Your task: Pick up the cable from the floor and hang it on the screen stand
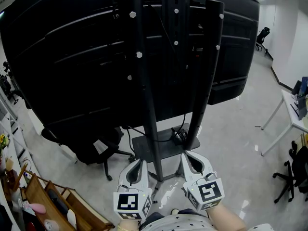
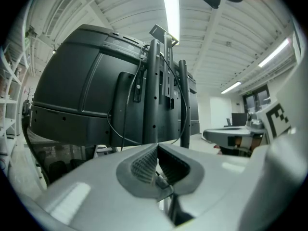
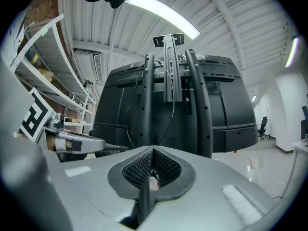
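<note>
The big black screen (image 1: 86,57) shows its back, mounted on a black screen stand (image 1: 144,81) with two slanted posts and a flat base plate (image 1: 161,148). A black cable (image 1: 179,135) lies bunched on that plate, and thin leads hang from the screen. My left gripper (image 1: 141,161) and right gripper (image 1: 185,154) are side by side low in the head view, pointing at the stand's foot. Both are shut with nothing between the pads. The left gripper view has the left gripper (image 2: 157,146) before the stand (image 2: 155,90). The right gripper (image 3: 152,149) faces the stand (image 3: 168,76).
A black office chair (image 1: 96,148) stands left of the stand's base. A wooden shelf unit (image 1: 53,201) with odds and ends fills the lower left. A white table (image 1: 291,114) and another black chair (image 1: 293,174) are at the right. Shiny pale floor lies around the stand.
</note>
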